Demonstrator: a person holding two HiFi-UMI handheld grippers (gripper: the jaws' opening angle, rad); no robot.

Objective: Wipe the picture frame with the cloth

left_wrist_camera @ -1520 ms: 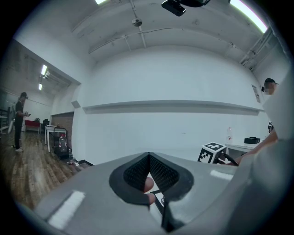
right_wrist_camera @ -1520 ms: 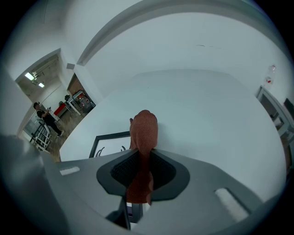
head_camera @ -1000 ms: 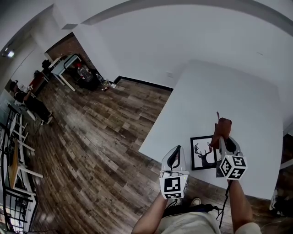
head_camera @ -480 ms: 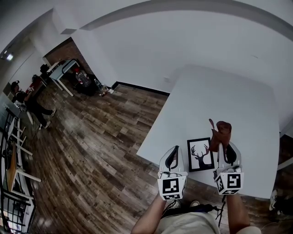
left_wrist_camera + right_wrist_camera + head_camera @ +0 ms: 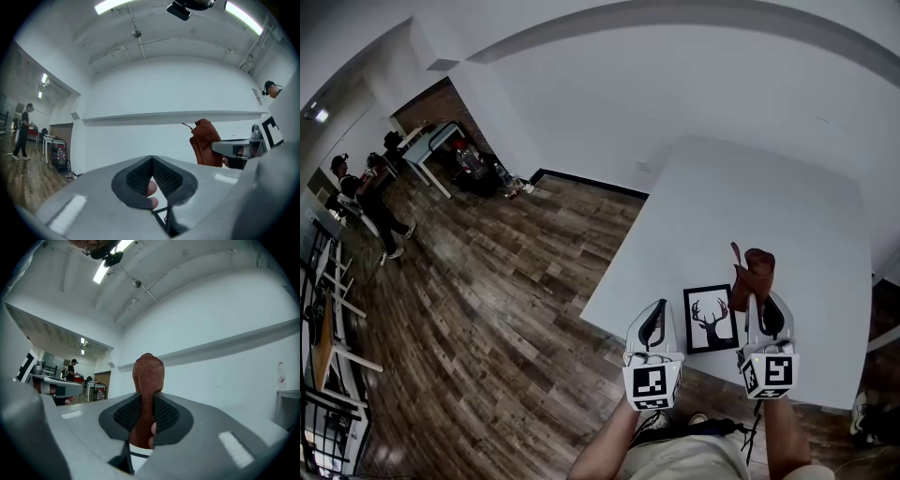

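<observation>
The picture frame [image 5: 710, 318], black with a deer print, lies flat near the front edge of the white table [image 5: 750, 187]. A rust-brown cloth [image 5: 753, 275] sticks up out of my right gripper [image 5: 759, 298], just right of the frame and above the table. In the right gripper view the cloth [image 5: 147, 376] is pinched between the dark pads, so that gripper [image 5: 147, 401] is shut on it. My left gripper [image 5: 656, 307] hangs left of the frame by the table's edge. Its jaws [image 5: 152, 161] are shut with nothing in them. The left gripper view also shows the cloth [image 5: 206, 143].
Wooden floor [image 5: 487, 309] lies left of the table, below the left gripper. Far left stand a desk [image 5: 431, 141] with clutter beside it and two people [image 5: 366, 187]. White walls close off the back.
The right gripper with the cloth drew back slightly toward me a second ago, and the view shifted. Over the last half second only the distant people moved.
</observation>
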